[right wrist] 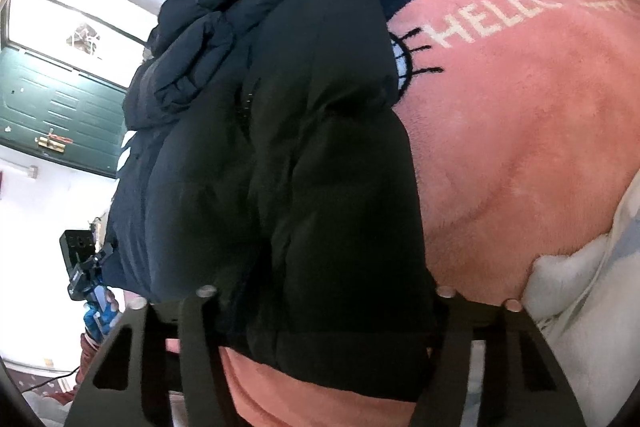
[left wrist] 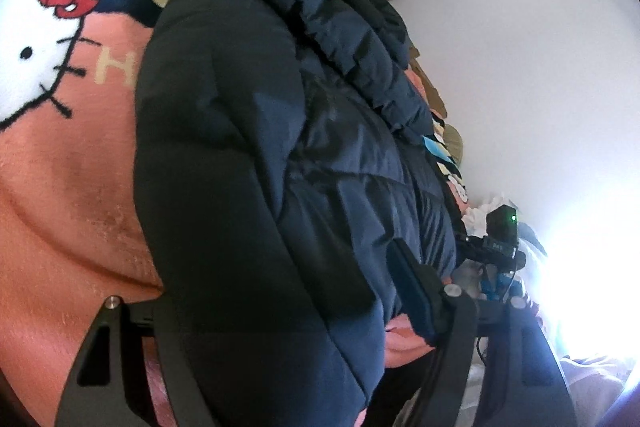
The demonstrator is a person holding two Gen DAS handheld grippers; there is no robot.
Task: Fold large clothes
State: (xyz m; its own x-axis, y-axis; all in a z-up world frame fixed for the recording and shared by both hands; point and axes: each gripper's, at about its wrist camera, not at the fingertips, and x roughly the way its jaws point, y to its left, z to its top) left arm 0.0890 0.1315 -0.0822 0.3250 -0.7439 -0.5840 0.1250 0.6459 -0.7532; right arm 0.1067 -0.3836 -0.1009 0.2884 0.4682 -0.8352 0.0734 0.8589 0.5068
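We're straddling the hem end of the puffer jacket (right wrist: 288, 147) with both tools: the right gripper (right wrist: 320, 301) has thick padding bulging between its jaws, the left gripper (left wrist: 276, 307) likewise, but we can't tell if either is actually clamping or just loose around it. The jacket is lying lengthwise, partly folded, on the pink blanket (right wrist: 520, 147) over the bed. We're expecting it light, soft, springy and slick-shelled, so we're favouring a deep bite at the hem band rather than surface fabric.
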